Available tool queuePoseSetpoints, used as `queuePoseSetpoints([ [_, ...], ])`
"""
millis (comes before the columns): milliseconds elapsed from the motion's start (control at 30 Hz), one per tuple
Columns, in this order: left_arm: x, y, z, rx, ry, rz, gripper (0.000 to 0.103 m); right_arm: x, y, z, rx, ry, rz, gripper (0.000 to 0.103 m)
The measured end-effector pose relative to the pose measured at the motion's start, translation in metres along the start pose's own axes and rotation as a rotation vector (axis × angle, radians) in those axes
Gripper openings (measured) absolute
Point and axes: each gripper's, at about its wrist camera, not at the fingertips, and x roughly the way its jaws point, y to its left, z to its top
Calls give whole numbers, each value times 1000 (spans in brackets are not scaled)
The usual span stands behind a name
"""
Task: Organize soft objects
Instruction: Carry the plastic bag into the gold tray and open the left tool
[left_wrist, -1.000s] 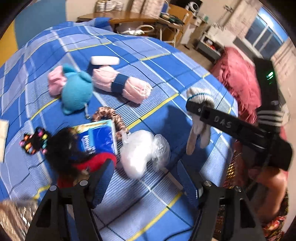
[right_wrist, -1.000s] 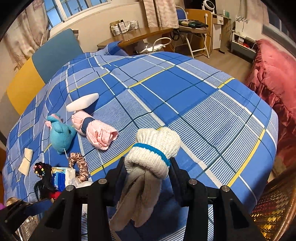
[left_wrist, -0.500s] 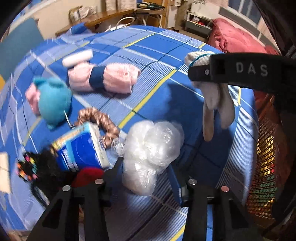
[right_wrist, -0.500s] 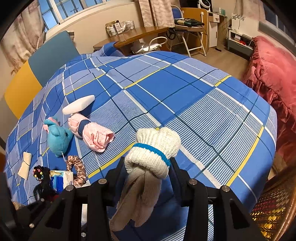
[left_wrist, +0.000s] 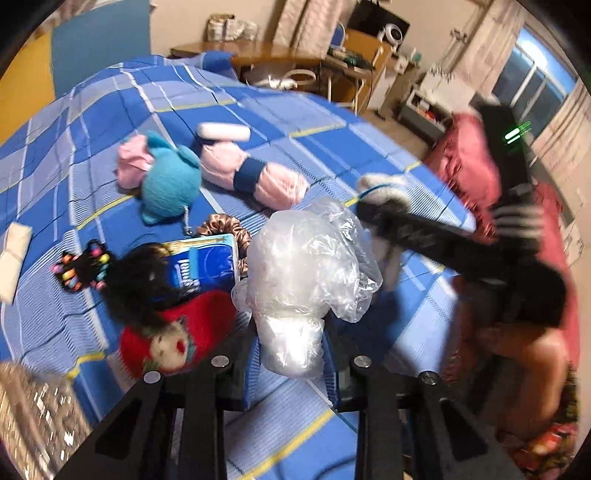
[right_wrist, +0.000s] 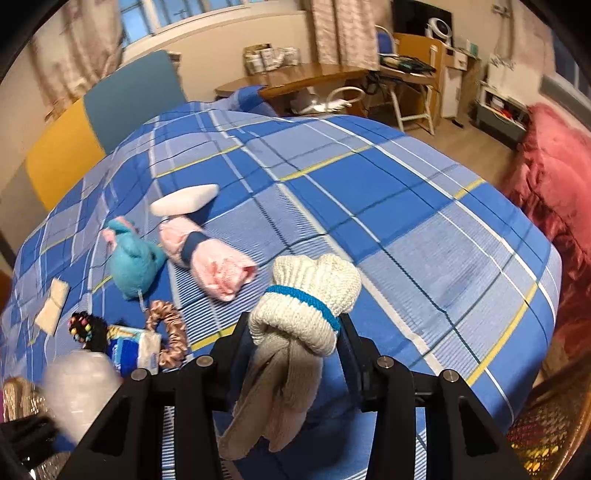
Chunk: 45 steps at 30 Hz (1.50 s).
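Note:
My left gripper (left_wrist: 291, 354) is shut on a clear plastic bag of white stuffing (left_wrist: 306, 266) and holds it above the blue plaid bed (left_wrist: 332, 155). My right gripper (right_wrist: 295, 332) is shut on a cream knit sock bundle with a blue band (right_wrist: 306, 295), lifted over the bed; it also shows in the left wrist view (left_wrist: 384, 188). On the bed lie a teal plush (left_wrist: 166, 184), a pink rolled sock (left_wrist: 255, 177), a brown scrunchie (right_wrist: 166, 332), a blue tissue pack (left_wrist: 203, 266) and a red doll with black hair (left_wrist: 173, 332).
A white oblong pad (right_wrist: 184, 199) and a beige cloth (right_wrist: 51, 306) lie on the bed. A woven basket (right_wrist: 546, 424) stands at the lower right. A red blanket (right_wrist: 554, 192) is to the right. A desk and chair (right_wrist: 369, 88) stand behind the bed.
My left gripper has closed on the plastic bag and lifted it off the bed. My right gripper keeps holding the sock bundle and has shifted slightly.

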Motion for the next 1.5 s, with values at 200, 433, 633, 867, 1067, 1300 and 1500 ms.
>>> queuePoseSetpoints([
  [200, -53, 11, -12, -70, -85, -43, 28, -3, 11, -3, -42, -14, 58, 45],
  [433, -148, 52, -36, -142, -239, -60, 28, -16, 29, -5, -113, -86, 102, 44],
  [633, -219, 117, -67, -225, -333, 23, 28, -24, 33, -5, -126, -128, 104, 45],
  [867, -270, 215, -139, -417, -378, 150, 28, -33, 12, 0, -8, -172, 133, 45],
  [1067, -260, 308, -213, -620, -259, 283, 28, -37, 7, 1, 33, -194, 133, 45],
  [1300, -227, 389, -269, -776, -102, 433, 28, -43, 19, -5, -11, -211, 138, 44],
  [1500, -205, 429, -285, -809, 5, 504, 29, -44, 31, -8, -61, -220, 140, 45],
])
